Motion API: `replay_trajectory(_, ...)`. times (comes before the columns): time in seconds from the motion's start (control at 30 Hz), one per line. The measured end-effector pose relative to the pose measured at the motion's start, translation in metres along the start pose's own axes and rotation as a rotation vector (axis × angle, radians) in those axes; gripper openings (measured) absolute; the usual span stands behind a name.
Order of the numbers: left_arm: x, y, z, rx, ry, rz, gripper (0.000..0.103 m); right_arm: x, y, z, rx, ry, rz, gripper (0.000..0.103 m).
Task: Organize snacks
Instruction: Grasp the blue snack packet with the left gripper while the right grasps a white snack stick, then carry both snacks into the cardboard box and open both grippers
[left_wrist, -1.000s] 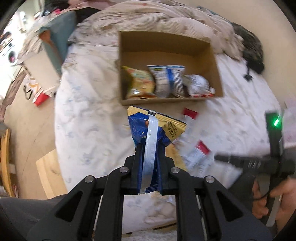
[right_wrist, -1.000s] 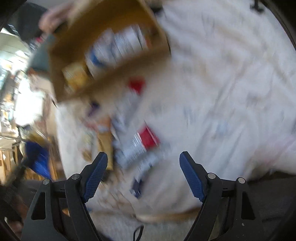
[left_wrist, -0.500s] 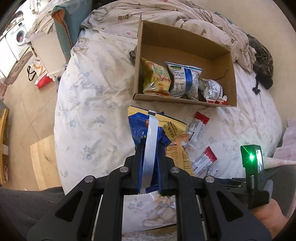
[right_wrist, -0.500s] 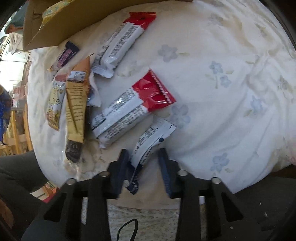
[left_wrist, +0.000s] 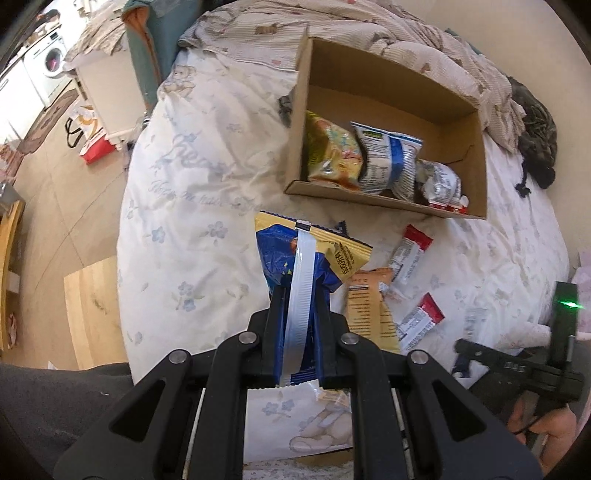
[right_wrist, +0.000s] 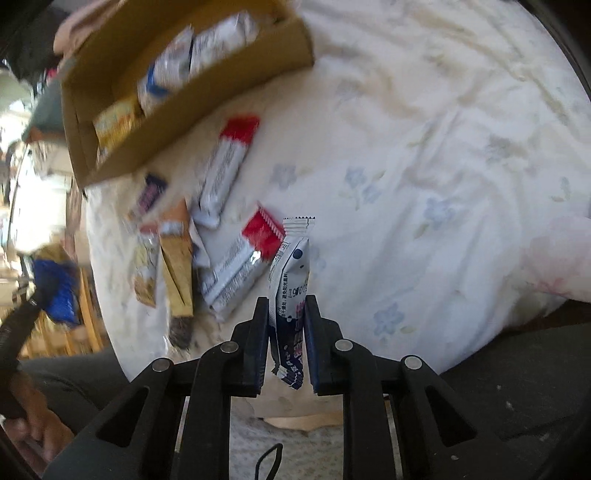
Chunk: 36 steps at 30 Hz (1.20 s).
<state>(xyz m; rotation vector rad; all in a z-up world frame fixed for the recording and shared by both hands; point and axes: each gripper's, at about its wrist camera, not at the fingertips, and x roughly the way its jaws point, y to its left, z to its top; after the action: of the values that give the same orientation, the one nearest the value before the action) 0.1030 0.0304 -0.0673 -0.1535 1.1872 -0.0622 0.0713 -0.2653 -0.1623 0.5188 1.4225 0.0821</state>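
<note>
Right claw (right_wrist: 284, 332) pinches sachet (right_wrist: 291, 273), left claw (left_wrist: 299, 321) pinches blue bag (left_wrist: 291, 258); carry both level to box (left_wrist: 480, 162) ahead, drop into free rear space

Brown matt corrugated-cardboard box (left_wrist: 476, 158); glossy blue-and-gold foil snack bag (left_wrist: 295, 266) with ribbed white seal strip; soft, wrinkled white floral cotton bedsheet (right_wrist: 424, 155); shiny white-and-navy plastic wrapper (right_wrist: 291, 280); matt black plastic gripper fingers (right_wrist: 258, 332)

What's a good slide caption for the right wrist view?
Right gripper lifts a white-and-navy snack packet above the floral bedsheet.
</note>
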Motion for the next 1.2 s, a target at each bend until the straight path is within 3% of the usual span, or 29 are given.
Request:
replay_trajectory(0.2, 0.005, 0.009, -0.002, -0.022, -0.005, 0.058, 0.01, -0.032, -0.004, -0.001, 0.009, -0.125, 0.045, 0.019)
replay_trajectory(0.33, 0.002, 0.012, -0.003, -0.023, -0.037, 0.087, 0.01, -0.053, 0.0, -0.001, -0.006, -0.221, 0.15, 0.019)
replay_trajectory(0.53, -0.009, 0.004, -0.003, 0.013, -0.112, 0.108, 0.01, -0.072, 0.023, 0.001, -0.072, -0.276, 0.245, 0.019)
replay_trajectory(0.8, -0.043, 0.002, 0.011, -0.005, -0.21, 0.006, 0.01, -0.094, 0.043, 0.015, -0.135, -0.337, 0.309, 0.019)
replay_trajectory(1.2, -0.052, -0.016, 0.067, 0.007, -0.253, -0.006, 0.01, -0.102, 0.076, 0.073, -0.212, -0.373, 0.282, 0.019)
